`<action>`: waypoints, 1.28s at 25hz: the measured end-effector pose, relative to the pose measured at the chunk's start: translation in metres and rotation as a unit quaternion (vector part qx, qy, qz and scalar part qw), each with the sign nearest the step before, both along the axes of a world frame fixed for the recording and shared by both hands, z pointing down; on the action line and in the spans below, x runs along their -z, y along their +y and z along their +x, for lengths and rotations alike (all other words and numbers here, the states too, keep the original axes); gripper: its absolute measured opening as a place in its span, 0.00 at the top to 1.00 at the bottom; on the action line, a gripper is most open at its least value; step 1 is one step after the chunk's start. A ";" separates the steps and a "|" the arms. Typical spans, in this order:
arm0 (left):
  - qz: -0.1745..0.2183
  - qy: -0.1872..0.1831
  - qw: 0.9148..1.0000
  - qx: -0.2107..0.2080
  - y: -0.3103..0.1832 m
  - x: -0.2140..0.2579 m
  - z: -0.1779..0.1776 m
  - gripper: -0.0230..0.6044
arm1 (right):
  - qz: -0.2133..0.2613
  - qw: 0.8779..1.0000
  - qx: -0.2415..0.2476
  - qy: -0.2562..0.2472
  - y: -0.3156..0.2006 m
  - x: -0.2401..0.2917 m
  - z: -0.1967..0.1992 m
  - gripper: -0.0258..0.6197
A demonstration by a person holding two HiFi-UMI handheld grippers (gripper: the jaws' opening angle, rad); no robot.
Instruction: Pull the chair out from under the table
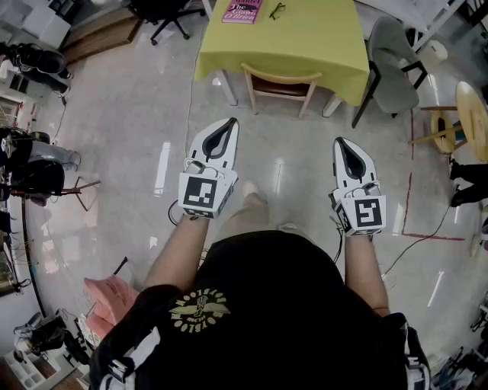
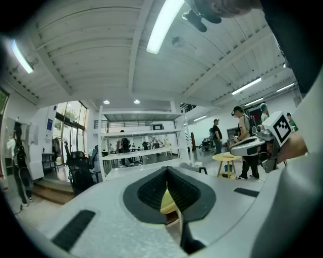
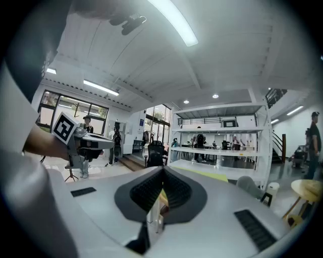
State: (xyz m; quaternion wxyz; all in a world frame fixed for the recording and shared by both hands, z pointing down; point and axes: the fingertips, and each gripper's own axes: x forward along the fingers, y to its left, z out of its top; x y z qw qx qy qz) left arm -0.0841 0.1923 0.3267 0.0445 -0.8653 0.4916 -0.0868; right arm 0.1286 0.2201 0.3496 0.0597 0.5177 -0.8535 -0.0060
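While we hold both tools level before us, the chair (image 1: 280, 76) stands at twelve o'clock in the head view. It is tucked under the near edge of the worktop (image 1: 305, 42). Its wooden back rail and part of the reddish seat show below the hanging yellow-green cloth (image 1: 221, 57).

On the worktop:
- a pink book (image 1: 242, 11) lies at the far edge, toward eleven o'clock
- a pair of glasses (image 1: 277, 10) lies just beside the book, on its right

Around it:
- a grey chair (image 1: 396, 65) stands at the worktop's right side, at about one o'clock
- a round wooden stool (image 1: 473, 114) sits at the two o'clock edge of the frame
- pale glossy floor (image 1: 137, 114) lies between us and the worktop

Left gripper (image 1: 232, 122): the jaws are pressed together with nothing between them. It points toward twelve o'clock, well short of the chair. Its own view shows the black pads meeting along one seam. A sliver of yellow cloth and wood shows far off through the notch below.

Right gripper (image 1: 338, 142): the jaws are likewise closed tight and it carries nothing. It lies parallel to the left one and well apart from it, and touches neither chair nor cloth. Its own view shows the pads meeting, with pale chair legs seen through the slit.

Each gripper view shows the other gripper off to one side, its marker cube facing the camera.
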 end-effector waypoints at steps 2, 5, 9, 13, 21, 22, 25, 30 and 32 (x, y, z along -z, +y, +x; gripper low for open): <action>0.000 -0.002 1.000 0.003 -0.024 0.007 -0.008 0.95 | -0.001 1.000 -0.001 -0.004 -0.019 0.004 -0.008 0.94; 0.003 -0.002 1.000 -0.005 -0.052 0.011 -0.014 0.95 | -0.004 1.000 -0.006 -0.020 -0.045 0.007 -0.014 0.94; 0.002 -0.007 1.000 -0.014 -0.076 0.008 -0.022 0.95 | -0.004 1.000 -0.014 -0.026 -0.070 0.006 -0.023 0.94; -0.009 -0.004 1.000 -0.015 -0.103 0.003 -0.036 0.95 | -0.006 1.000 -0.019 -0.024 -0.093 0.006 -0.035 0.94; -0.018 0.003 0.999 -0.039 -0.144 -0.005 -0.048 0.95 | -0.013 0.999 -0.044 -0.018 -0.129 0.005 -0.044 0.94; -0.020 0.006 0.999 -0.042 -0.149 -0.006 -0.050 0.95 | -0.014 0.999 -0.048 -0.015 -0.133 0.005 -0.046 0.94; -0.025 0.017 0.998 -0.050 -0.162 -0.009 -0.055 0.95 | -0.013 0.998 -0.061 -0.006 -0.142 0.007 -0.049 0.94; -0.032 0.026 0.997 -0.058 -0.180 -0.017 -0.060 0.95 | -0.013 0.997 -0.072 0.005 -0.156 0.009 -0.049 0.94; -0.037 0.029 0.997 -0.059 -0.185 -0.019 -0.062 0.95 | -0.013 0.997 -0.071 0.013 -0.157 0.012 -0.050 0.94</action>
